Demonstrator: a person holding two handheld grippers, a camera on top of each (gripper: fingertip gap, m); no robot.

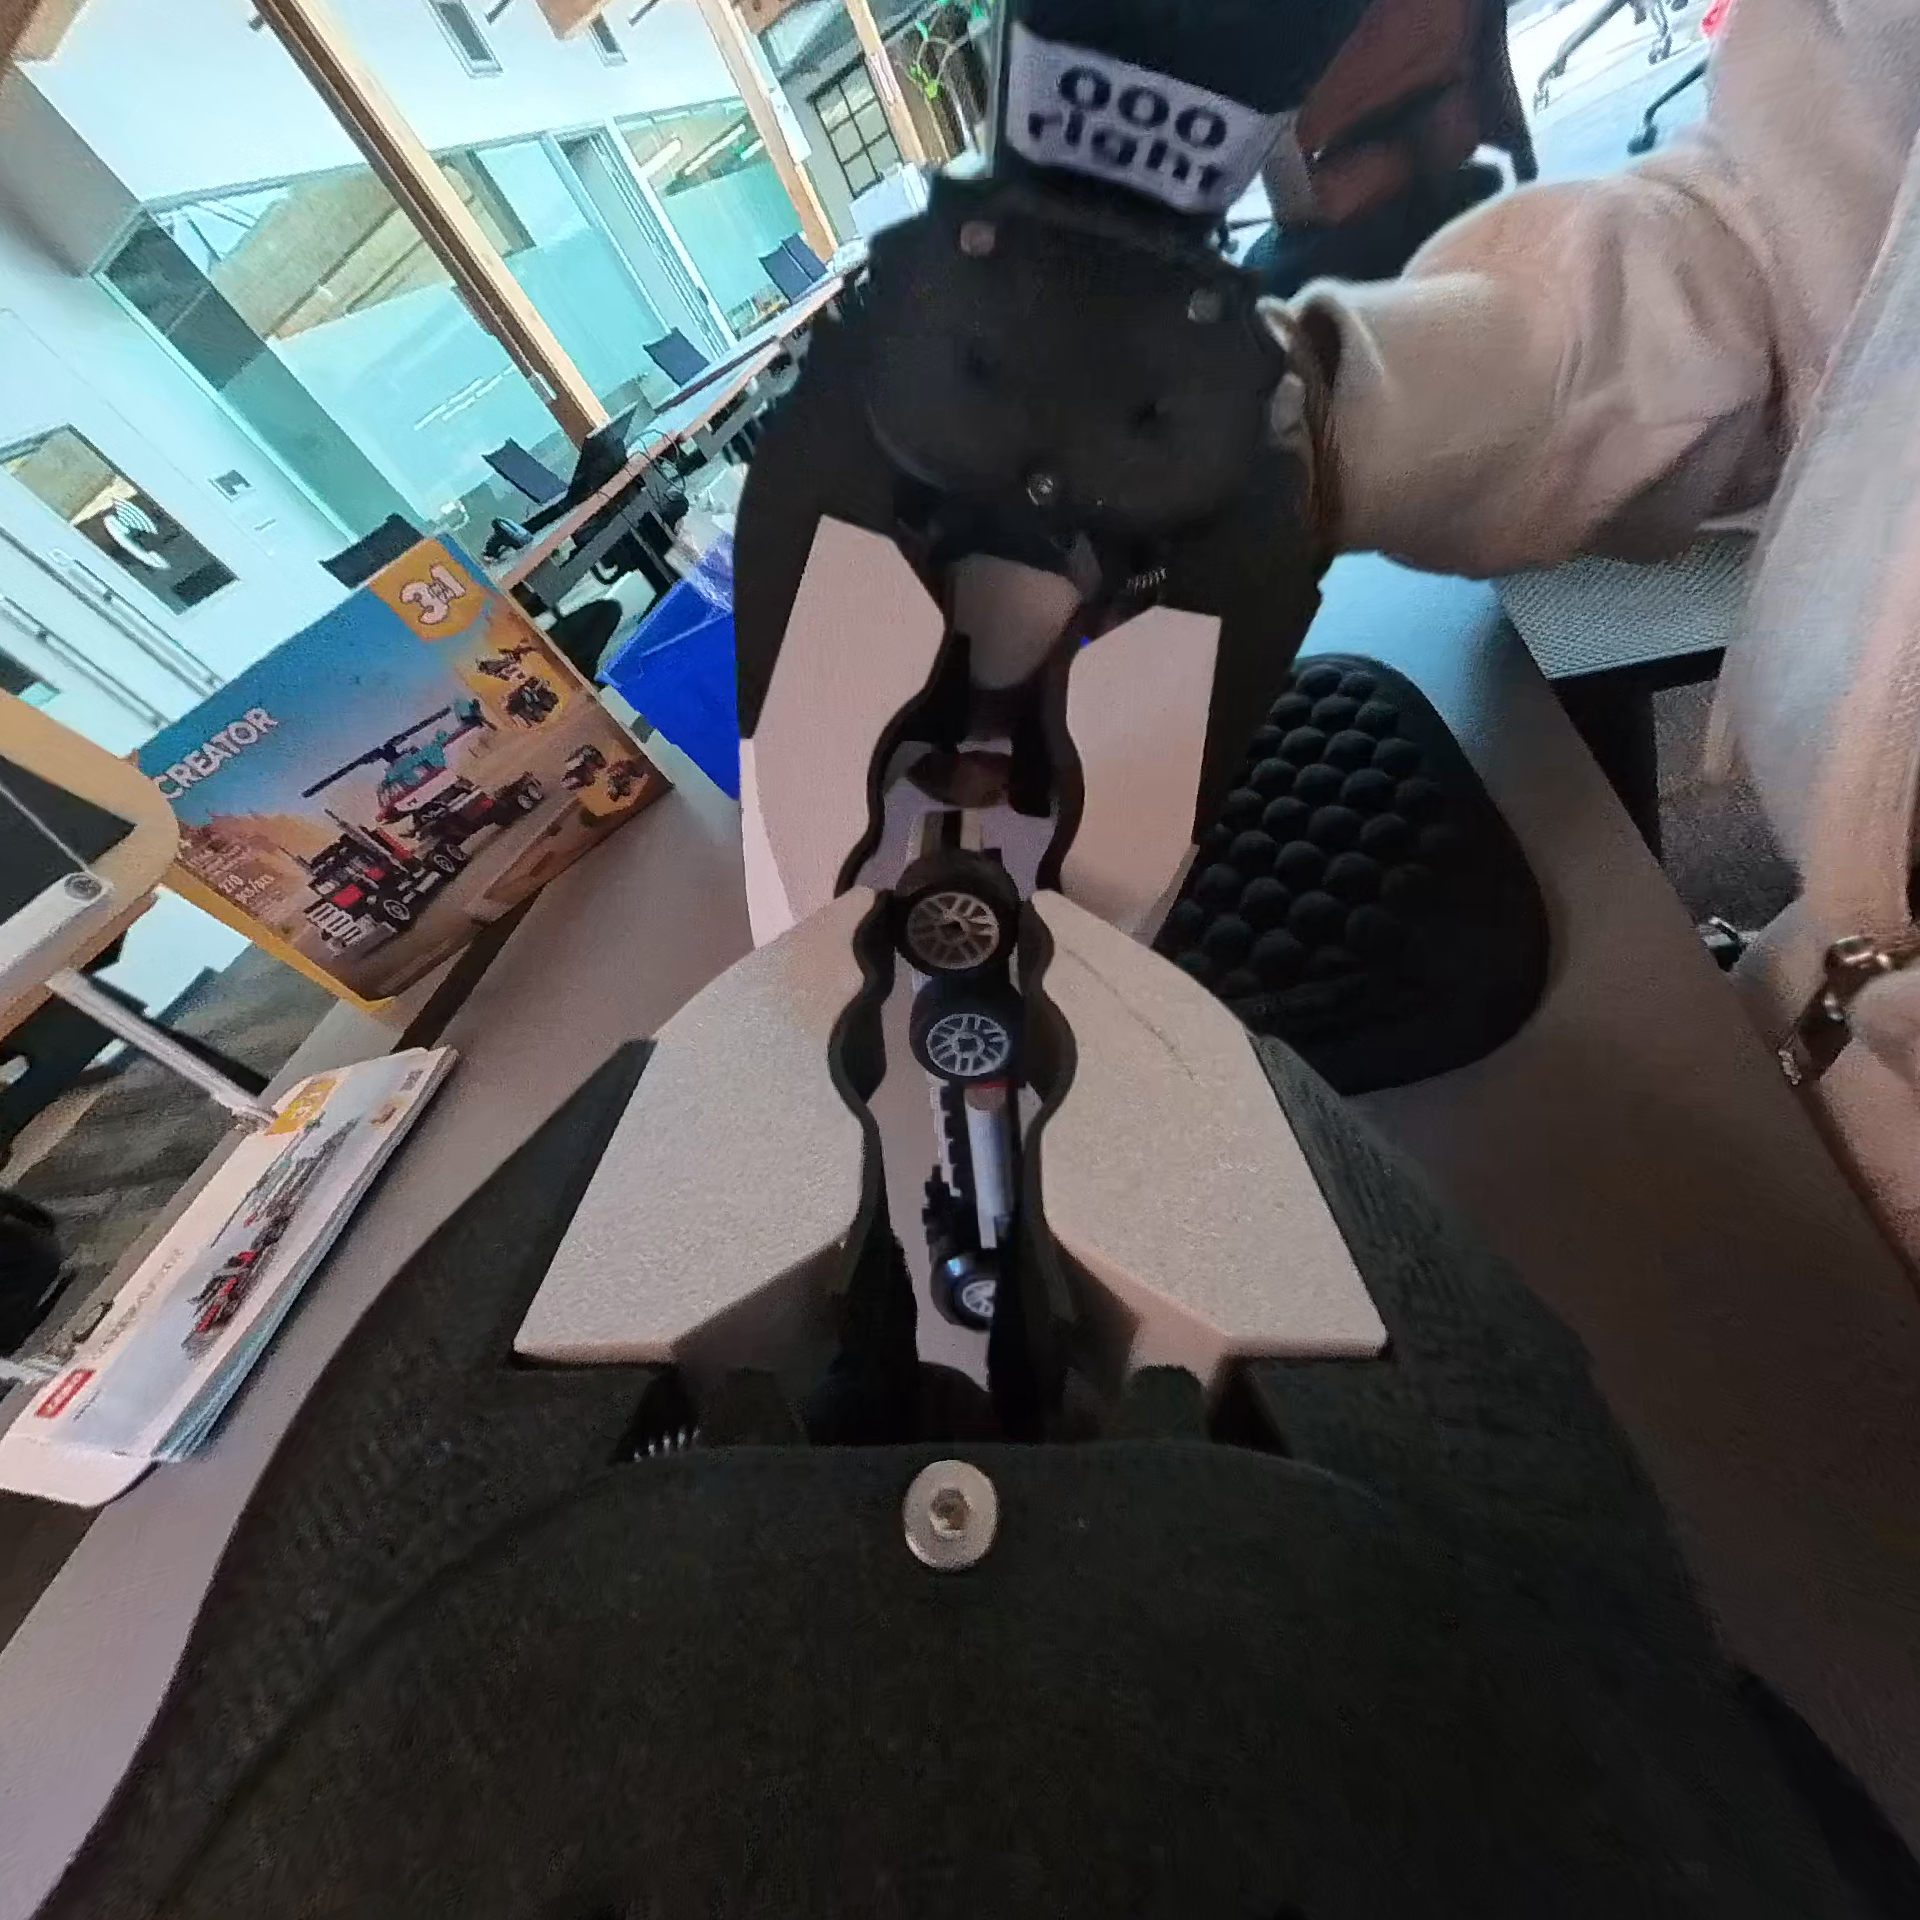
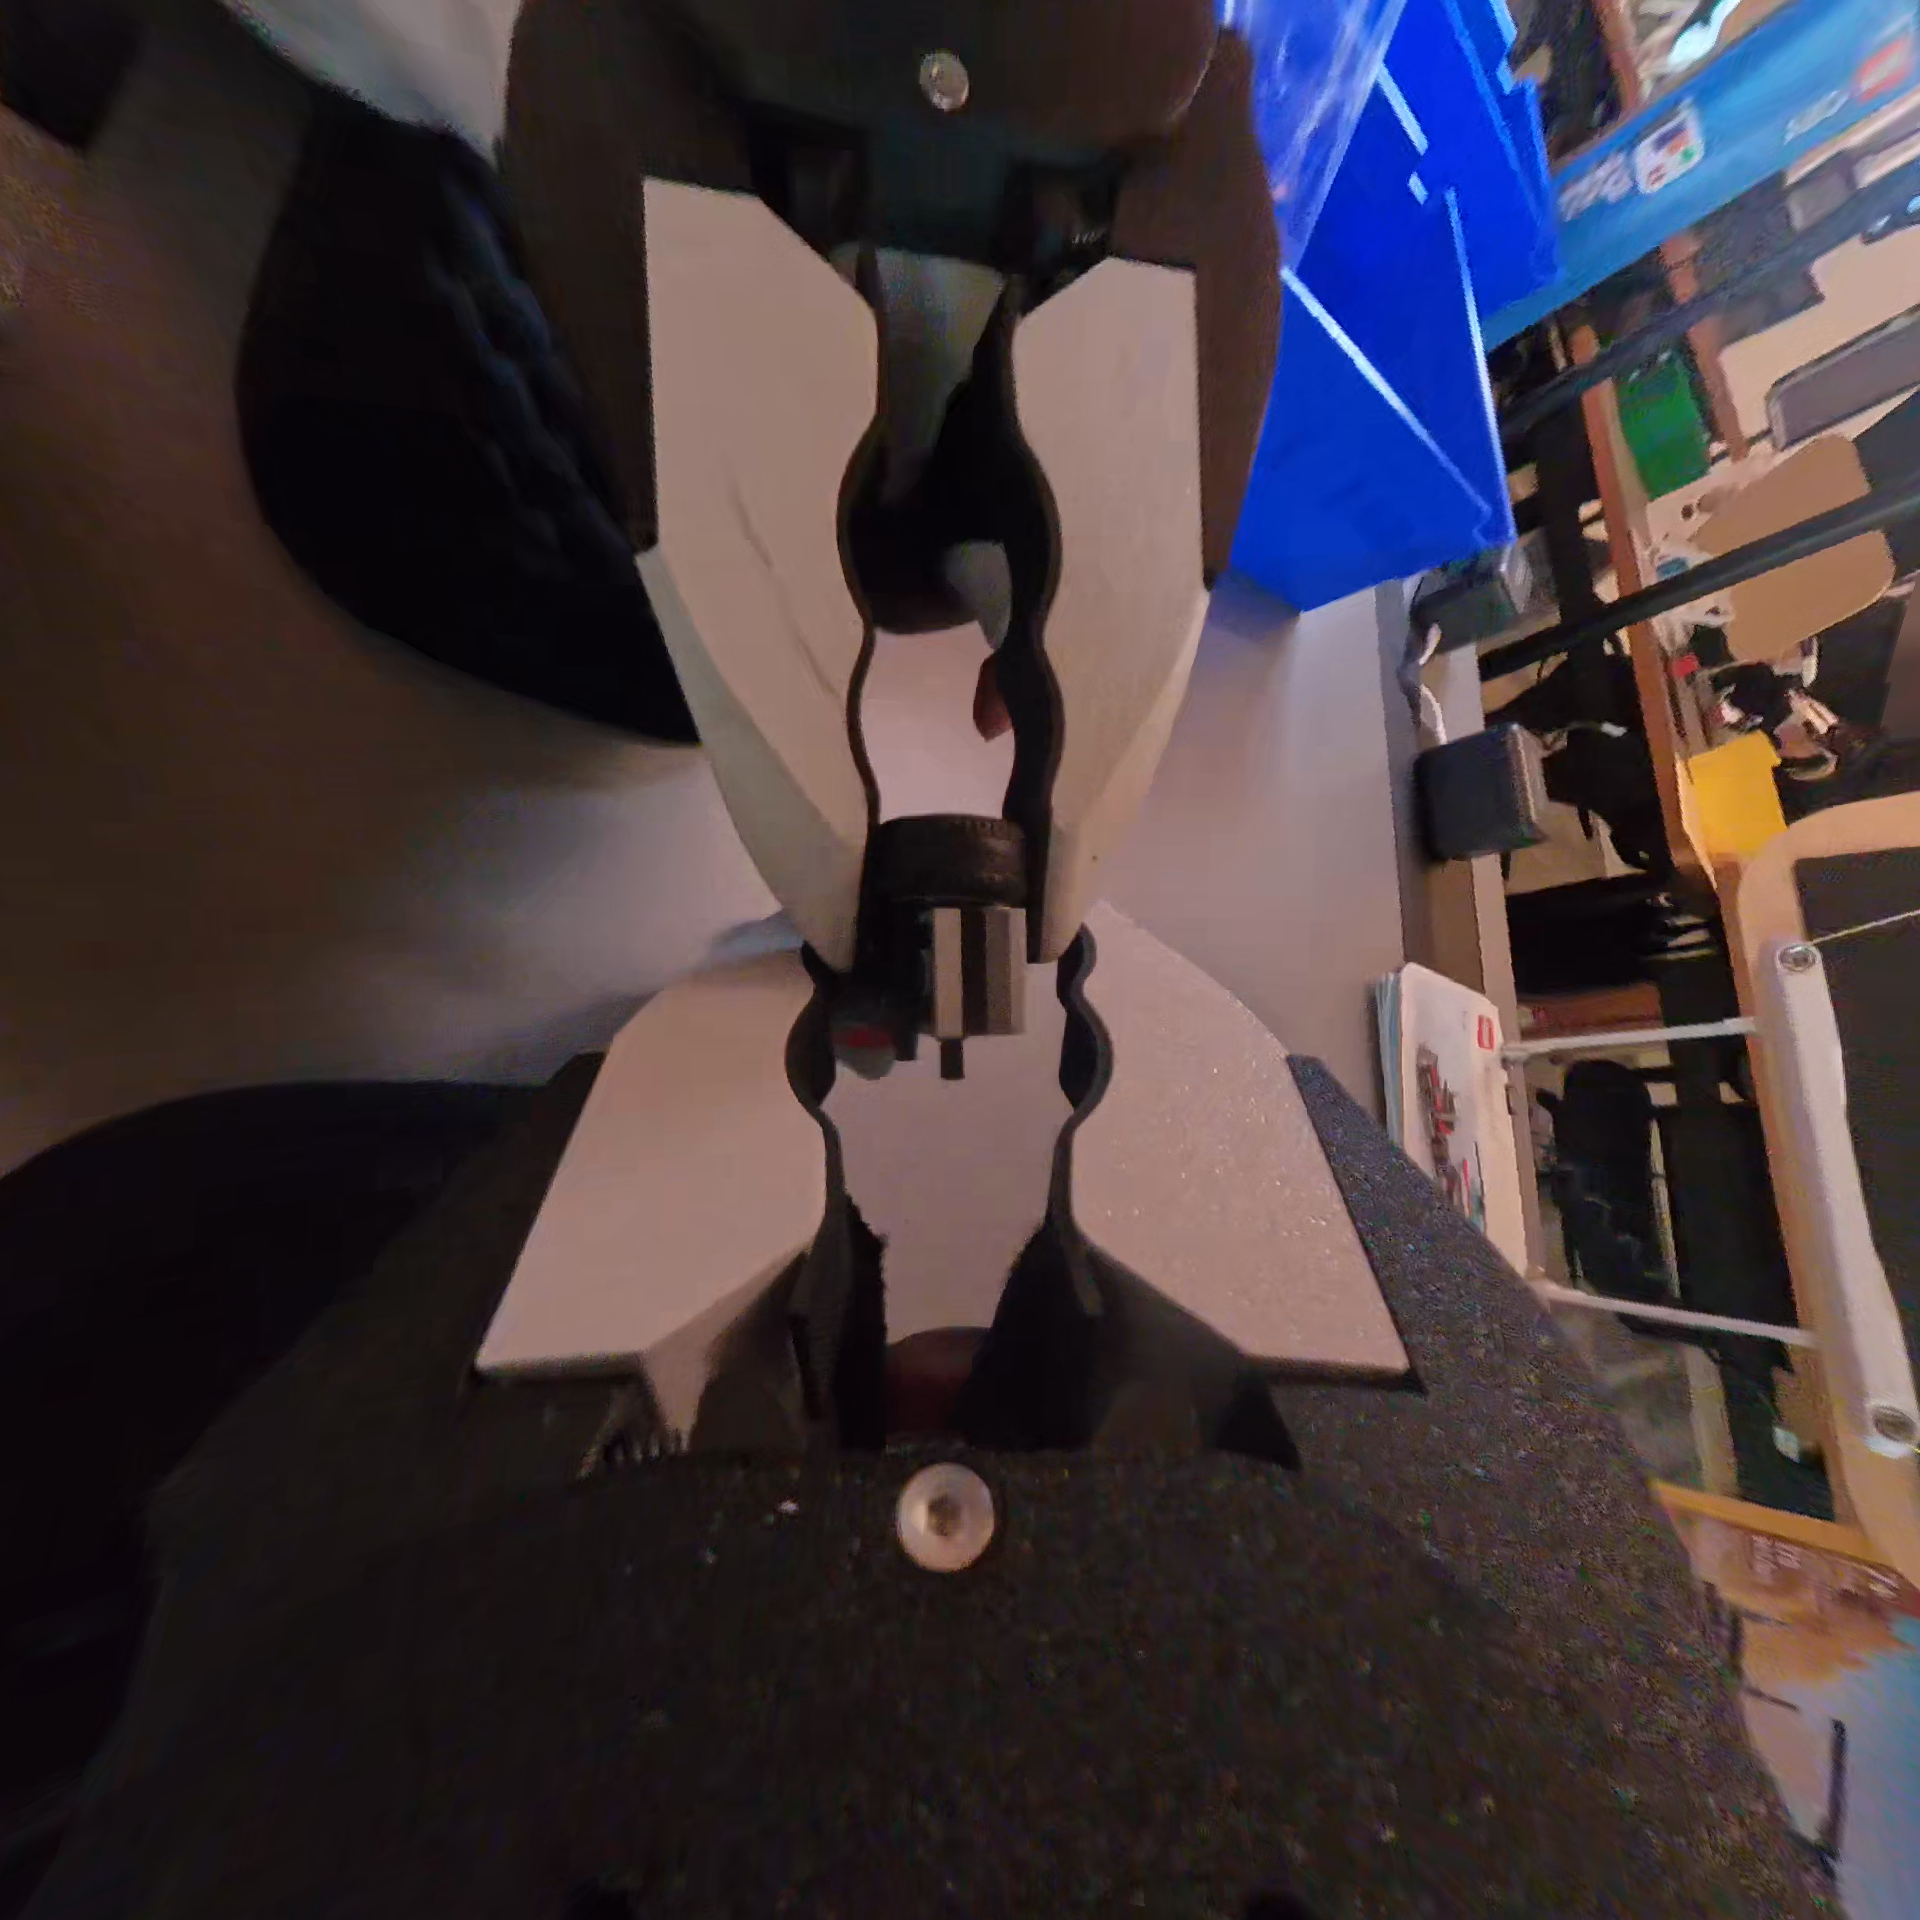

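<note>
— What are the left tongs (image 1: 956, 904) gripping?

— A small brick-built vehicle (image 1: 982, 1143), white and grey with black tyres. It lies lengthwise in the slot between the two fingers, clear of the table (image 1: 582, 987). The pads are clamped on it. From the other side you can see them pressing on both flanks of the end wheel (image 2: 951, 852).

— And the right tongs (image 2: 951, 977)?

— They meet the left ones nose to nose, tip against tip. Their fingers are spread around the vehicle's far end, where a grey block (image 2: 977, 987) juts out. There is a plain gap between that block and the pad (image 2: 1075, 1029) on one side, so they are not gripping anything. (On the other side, a small red-and-grey bit sits close to the pad; I can't tell whether it touches.)

— So only one side carries the vehicle?

— As far as I can judge, yes: the left grip bears it alone, and the right only brackets the end.

— What else is about?

— A printed toy box (image 1: 395, 769) stands on the table off to the left, with an instruction booklet (image 1: 239, 1257) lying nearer. A blue bin (image 1: 675, 675) is behind the right tongs, and a black bumpy cushion (image 1: 1351, 862) is just beside them. A pale sleeve (image 1: 1558, 364) comes in from the upper right.
</note>
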